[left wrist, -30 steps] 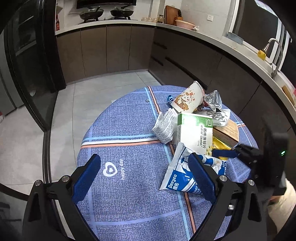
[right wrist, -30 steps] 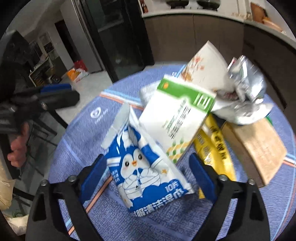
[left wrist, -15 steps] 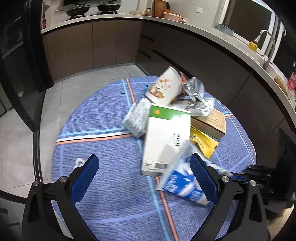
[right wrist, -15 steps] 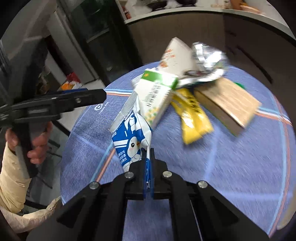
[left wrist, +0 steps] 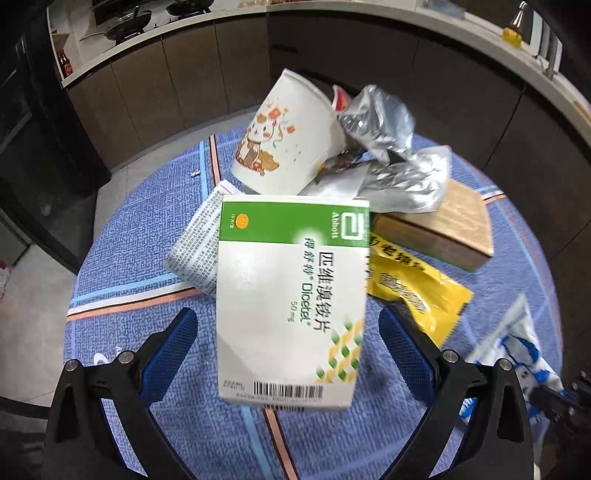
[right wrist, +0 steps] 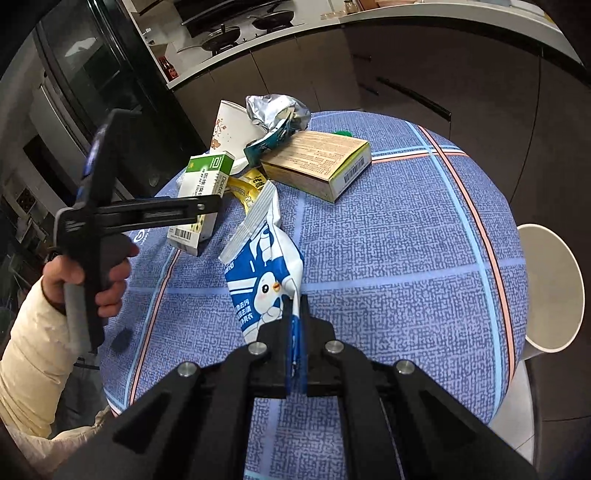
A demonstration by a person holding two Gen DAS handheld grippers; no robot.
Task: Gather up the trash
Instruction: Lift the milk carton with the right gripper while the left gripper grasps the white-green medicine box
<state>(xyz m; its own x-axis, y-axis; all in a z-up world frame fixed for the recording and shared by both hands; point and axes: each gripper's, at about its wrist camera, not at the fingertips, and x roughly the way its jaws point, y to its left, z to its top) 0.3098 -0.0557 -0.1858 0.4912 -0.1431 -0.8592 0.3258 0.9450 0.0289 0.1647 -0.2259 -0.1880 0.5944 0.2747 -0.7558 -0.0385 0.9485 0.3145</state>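
Observation:
Trash lies on a round table with a blue cloth [left wrist: 147,206]. My right gripper [right wrist: 294,314] is shut on a blue and white penguin wipes packet [right wrist: 264,258], held above the cloth; the packet also shows in the left wrist view [left wrist: 517,350]. My left gripper [left wrist: 288,350] is open, its fingers either side of a white and green medicine box [left wrist: 291,291], not touching it. The box also shows in the right wrist view [right wrist: 201,188]. Behind it are a paper cup [left wrist: 291,136], a silver foil bag [left wrist: 399,147], a brown box [left wrist: 450,225], a yellow wrapper [left wrist: 413,291] and a folded leaflet [left wrist: 199,243].
Dark kitchen cabinets and a white counter [left wrist: 369,14] curve behind the table. A white stool [right wrist: 550,288] stands at the table's right edge in the right wrist view. A dark fridge [right wrist: 92,74] stands at the left. The person's left hand [right wrist: 107,280] holds the other gripper.
My right gripper shut on the penguin packet and pulled it back, away from the pile. My left gripper moved forward until its open fingers flank the medicine box.

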